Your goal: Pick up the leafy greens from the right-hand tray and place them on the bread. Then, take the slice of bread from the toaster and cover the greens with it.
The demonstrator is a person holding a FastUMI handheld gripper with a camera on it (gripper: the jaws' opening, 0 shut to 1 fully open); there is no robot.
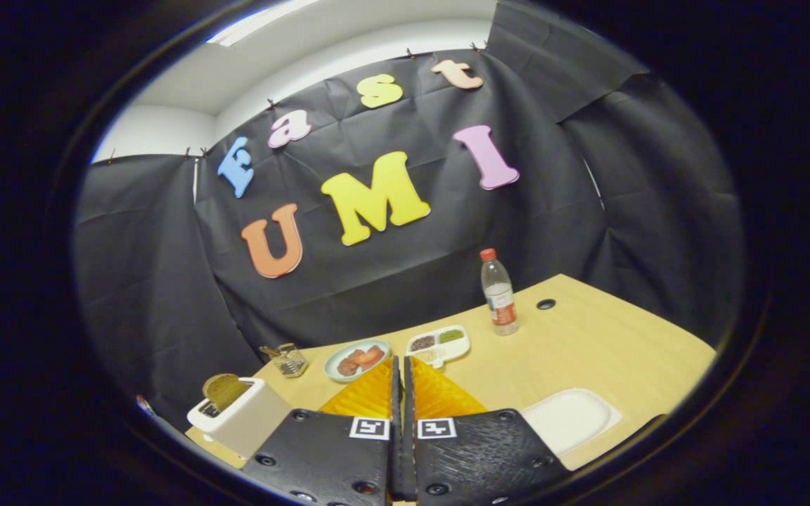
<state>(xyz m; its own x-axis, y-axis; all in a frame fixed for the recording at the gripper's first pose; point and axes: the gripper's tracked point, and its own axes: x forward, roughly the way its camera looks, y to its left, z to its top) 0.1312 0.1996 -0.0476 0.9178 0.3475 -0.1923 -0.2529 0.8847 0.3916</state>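
Observation:
My gripper (400,362) is shut, its two fingers pressed together with nothing visible between them. It hovers above the wooden table (588,351). To the left of the fingers stands a white toaster (240,418) with a browned slice of bread (224,388) sticking up from its slot. Just beyond the fingertips lie a round pale plate (335,370) of reddish-brown food and a white divided tray (460,349). One far compartment of that tray holds something green (451,336). To the right of the fingers sits a flat white tray (570,418), and its visible part is bare.
A clear water bottle (498,293) with a red cap stands behind the divided tray. A small glass holder (287,360) sits between toaster and plate. A dark hole (546,304) marks the tabletop near the bottle. Black cloth walls close the booth behind the table.

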